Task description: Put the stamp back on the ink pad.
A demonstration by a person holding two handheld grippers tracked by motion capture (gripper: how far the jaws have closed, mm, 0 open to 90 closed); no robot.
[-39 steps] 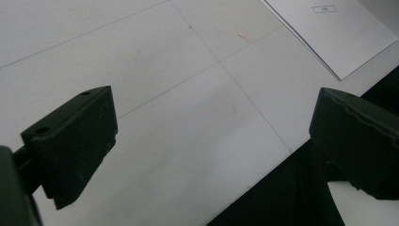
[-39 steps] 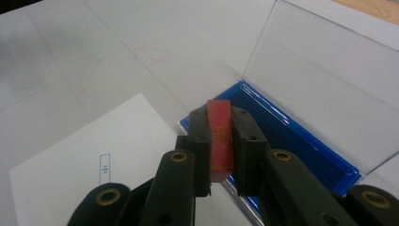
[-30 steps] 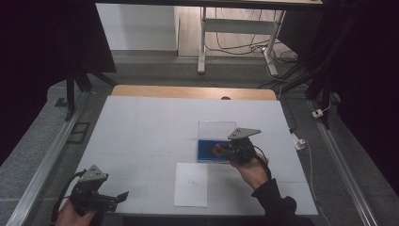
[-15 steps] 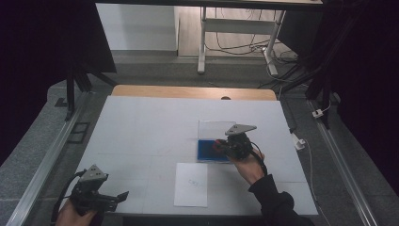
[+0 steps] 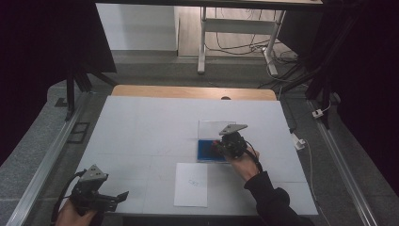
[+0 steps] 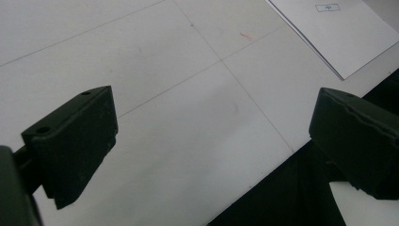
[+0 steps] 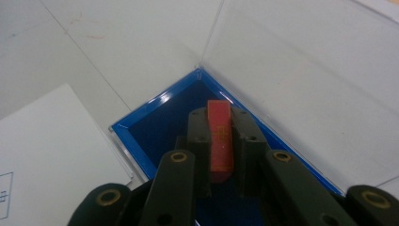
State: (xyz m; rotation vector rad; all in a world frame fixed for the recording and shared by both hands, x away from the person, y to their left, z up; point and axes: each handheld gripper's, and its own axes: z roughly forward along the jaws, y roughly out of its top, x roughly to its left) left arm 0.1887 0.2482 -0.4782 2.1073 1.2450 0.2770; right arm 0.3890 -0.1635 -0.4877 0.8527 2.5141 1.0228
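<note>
At the desk's (image 5: 155,127) near left corner, the left gripper (image 5: 120,197) hangs with jaws spread wide and nothing between them, pointing right over bare surface. A white paper sheet (image 5: 191,184) lies between the two grippers. Farther right, the right gripper (image 7: 220,136) is clamped on a red block (image 7: 220,141), held over the blue tray (image 7: 155,127) of an open clear-lidded case (image 5: 216,128).
</note>
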